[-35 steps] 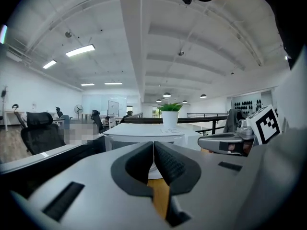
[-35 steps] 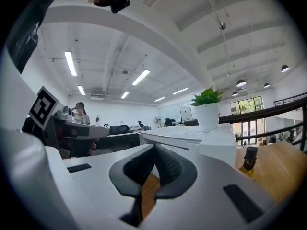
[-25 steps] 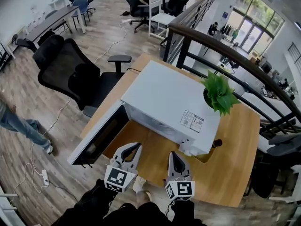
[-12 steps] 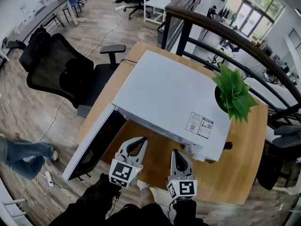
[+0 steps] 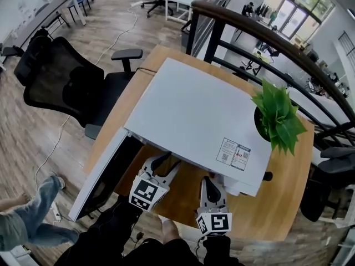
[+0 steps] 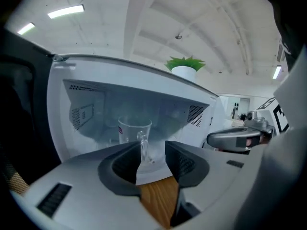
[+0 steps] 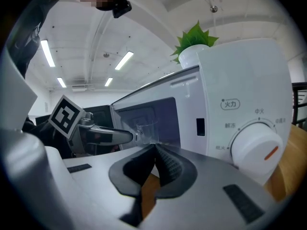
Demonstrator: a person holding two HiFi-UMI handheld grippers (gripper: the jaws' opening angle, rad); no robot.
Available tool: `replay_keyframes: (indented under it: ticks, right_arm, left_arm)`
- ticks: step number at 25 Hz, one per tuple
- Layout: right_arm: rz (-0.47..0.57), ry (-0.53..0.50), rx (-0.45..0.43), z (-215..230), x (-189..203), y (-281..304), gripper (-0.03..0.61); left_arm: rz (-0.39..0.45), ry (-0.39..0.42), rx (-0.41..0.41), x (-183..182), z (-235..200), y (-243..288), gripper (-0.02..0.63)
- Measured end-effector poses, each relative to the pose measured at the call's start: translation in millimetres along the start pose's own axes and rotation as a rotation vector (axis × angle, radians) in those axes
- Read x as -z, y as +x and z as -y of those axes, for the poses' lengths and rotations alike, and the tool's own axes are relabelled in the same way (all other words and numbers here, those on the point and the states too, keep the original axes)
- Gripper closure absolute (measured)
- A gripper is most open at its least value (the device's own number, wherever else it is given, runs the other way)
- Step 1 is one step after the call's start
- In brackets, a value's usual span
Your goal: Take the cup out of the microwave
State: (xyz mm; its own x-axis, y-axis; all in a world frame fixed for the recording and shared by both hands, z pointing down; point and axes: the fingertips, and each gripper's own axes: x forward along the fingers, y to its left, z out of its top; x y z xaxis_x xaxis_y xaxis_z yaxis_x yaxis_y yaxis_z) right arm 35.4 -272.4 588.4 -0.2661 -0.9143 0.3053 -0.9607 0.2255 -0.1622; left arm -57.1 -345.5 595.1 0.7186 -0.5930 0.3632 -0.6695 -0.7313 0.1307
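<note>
A white box-shaped microwave point(image 5: 194, 121) stood on the light wooden table point(image 5: 277, 204), with its dark-windowed door point(image 5: 102, 176) swung open to the left. Inside the pale cavity sat the clear glass cup with a side handle point(image 6: 134, 131), upright on the oven floor and towards the left.

The left claw point(image 6: 152, 150) pointed into the opening. Its jaws were spreading apart, and the cup's handle showed in the gap just at their tips, with no pad pressing on it. In the right gripper view its tip lay just beside the cup.

The right claw point(image 7: 154, 150) hung near the front of the microwave, right of the opening. It was clenched with nothing in it, close to the white round dial with an orange mark point(image 7: 256, 150).

A leafy green plant in a white pot point(image 5: 277, 118) stood at the microwave's far right corner. A black mesh office chair point(image 5: 61, 82) stood on the floor to the left.
</note>
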Motion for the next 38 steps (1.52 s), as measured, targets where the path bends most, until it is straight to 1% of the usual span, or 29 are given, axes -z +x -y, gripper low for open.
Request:
replay_keyframes:
  ticks: [3, 10, 13, 16, 19, 21, 23, 27, 31, 33, 35, 38]
  right_arm:
    - [-0.008, 0.008, -0.001, 1, 3, 4, 0.563]
    - [-0.031, 0.026, -0.01, -1, 12, 14, 0.563]
    - [-0.035, 0.02, -0.019, -1, 14, 18, 0.563]
    - [-0.047, 0.036, -0.01, 0, 15, 19, 0.563]
    - [-0.05, 0.037, -0.013, 2, 16, 21, 0.563]
    - [-0.045, 0.062, -0.007, 2, 15, 24, 0.563]
    - [-0.041, 0.103, 0.007, 2, 13, 25, 0.563]
    - [-0.059, 0.062, -0.009, 6, 20, 23, 0.563]
    - [-0.06, 0.084, -0.002, 8, 21, 24, 0.563]
    - [-0.067, 0.073, -0.006, 9, 23, 24, 0.563]
    - [-0.074, 0.058, -0.015, 9, 25, 23, 0.563]
    - [-0.068, 0.056, -0.024, 8, 24, 23, 0.563]
  left_arm:
    - [-0.011, -0.004, 0.003, 5, -5, 10, 0.443]
    - [-0.035, 0.0, 0.047, 14, -8, 30, 0.445]
    - [-0.036, 0.008, 0.063, 15, -9, 36, 0.474]
    - [-0.042, 0.013, 0.07, 15, -9, 41, 0.508]
    - [-0.059, 0.031, 0.065, 16, -10, 46, 0.518]
    - [-0.066, 0.037, 0.056, 17, -12, 50, 0.535]
    - [-0.065, 0.034, 0.057, 15, -12, 54, 0.545]
    - [-0.064, 0.036, 0.072, 15, -8, 63, 0.557]
    - [-0.065, 0.049, 0.108, 14, -3, 71, 0.575]
    - [-0.063, 0.078, 0.132, 12, 2, 74, 0.582]
    - [-0.044, 0.1, 0.144, 8, 4, 75, 0.589]
    - [-0.008, 0.084, 0.149, 1, 2, 72, 0.589]
